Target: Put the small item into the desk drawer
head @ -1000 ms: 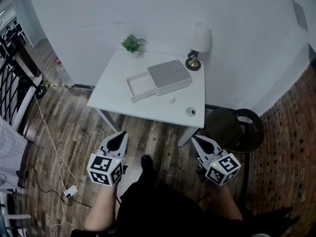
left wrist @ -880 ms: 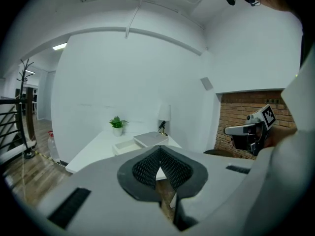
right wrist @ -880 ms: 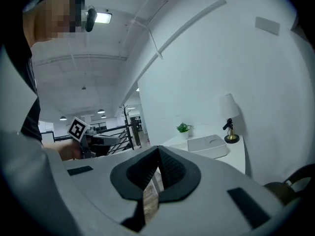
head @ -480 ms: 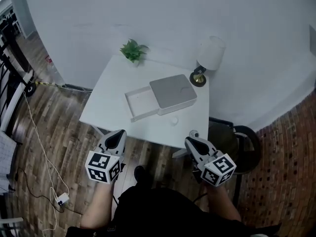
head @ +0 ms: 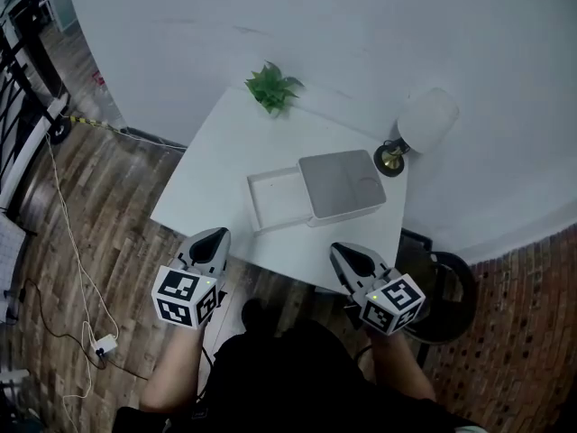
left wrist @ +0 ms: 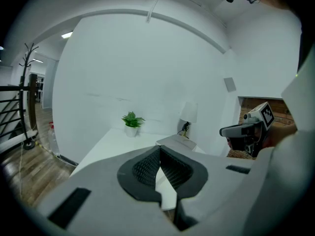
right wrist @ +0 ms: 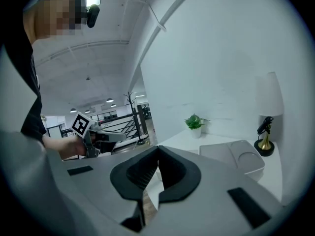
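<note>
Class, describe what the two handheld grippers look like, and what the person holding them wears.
Both the left gripper and the right gripper have light grey, tapering bodies ending in pointed jaws lined with black ribbed pads. Each carries a white cube printed with black square markers. No cables show. The person wears dark clothing.

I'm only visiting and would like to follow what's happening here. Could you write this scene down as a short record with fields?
Setting: white table against a wall
Drawer unit: grey box on the table
Drawer: pulled out, looks empty
Other things: potted plant, lamp
Left gripper: jaws together, nothing between them
Right gripper: jaws together, nothing between them
Small item: cannot be made out in these views
</note>
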